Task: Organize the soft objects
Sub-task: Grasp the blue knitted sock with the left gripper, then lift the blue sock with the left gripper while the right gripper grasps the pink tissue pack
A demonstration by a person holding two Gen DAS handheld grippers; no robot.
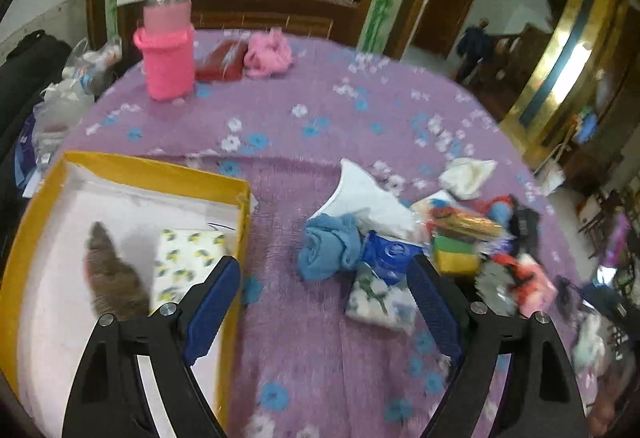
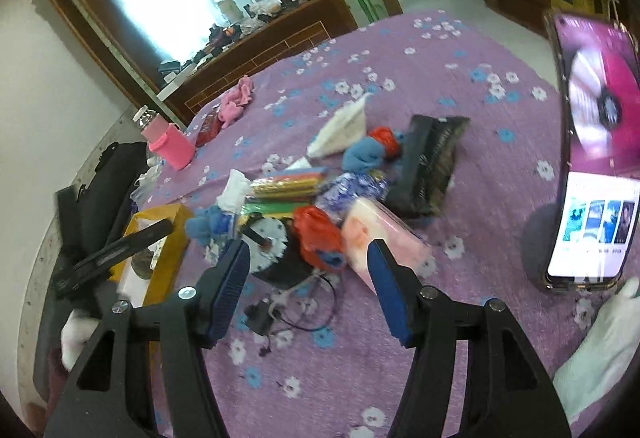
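A yellow box (image 1: 132,168) with a white inside stands at the left, holding a grey-brown furry piece (image 1: 114,278) and a lemon-print tissue pack (image 1: 186,262). My left gripper (image 1: 324,270) hangs open beside the box's right wall, with nothing between its fingers. Just ahead of it lie a rolled blue cloth (image 1: 328,250), a white cloth (image 1: 368,198) and a flower-print tissue pack (image 1: 380,298). My right gripper (image 2: 308,254) is open and empty above the near side of the pile, over a red bag (image 2: 316,234) and a pink tissue pack (image 2: 376,234).
The round table wears a purple flowered cloth (image 1: 320,126). At the far side stand a pink-sleeved bottle (image 1: 168,50), a red pouch (image 1: 222,62) and a pink cloth (image 1: 268,54). A phone on a stand (image 2: 592,158) is at the right. A black packet (image 2: 428,166) and a cable (image 2: 296,314) lie about.
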